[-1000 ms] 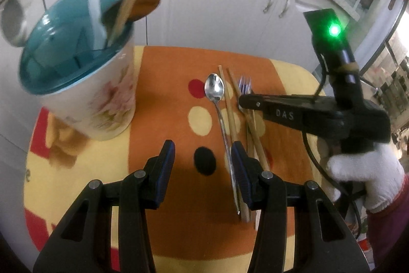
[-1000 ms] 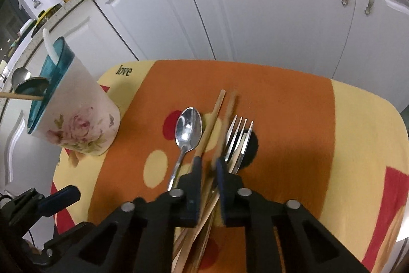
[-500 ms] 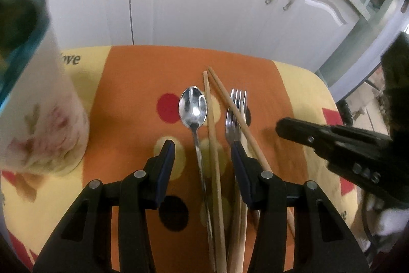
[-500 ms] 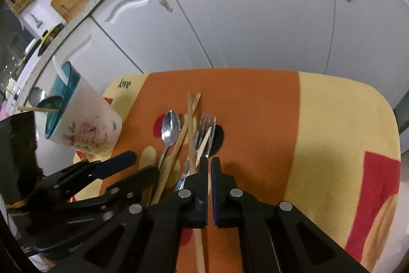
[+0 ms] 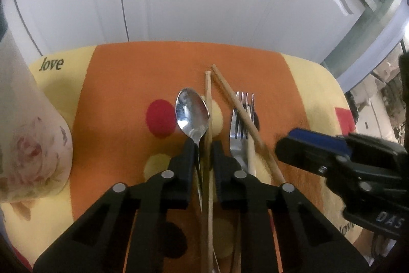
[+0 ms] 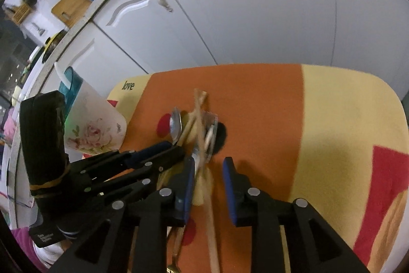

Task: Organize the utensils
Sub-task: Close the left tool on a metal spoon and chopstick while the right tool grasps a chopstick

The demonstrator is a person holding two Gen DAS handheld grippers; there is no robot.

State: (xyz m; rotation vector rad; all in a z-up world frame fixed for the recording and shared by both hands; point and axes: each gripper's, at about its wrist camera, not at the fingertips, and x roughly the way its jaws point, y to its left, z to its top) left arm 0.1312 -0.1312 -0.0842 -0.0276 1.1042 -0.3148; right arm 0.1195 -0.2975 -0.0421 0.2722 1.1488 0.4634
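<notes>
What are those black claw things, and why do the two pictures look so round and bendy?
Each black claw is a gripper that a person holds, one in each hand. A small wide-eyed camera sits on each one and looks out along its fingers, which bends the picture.

One picture is from the left gripper. Its fingers have closed in around the neck of a shiny spoon and a wooden chopstick. The other picture is from the right gripper, which is open over a second chopstick.

All this lies on an orange and yellow cloth, with a fork too. A flowery utensil holder stands at the left.
</notes>
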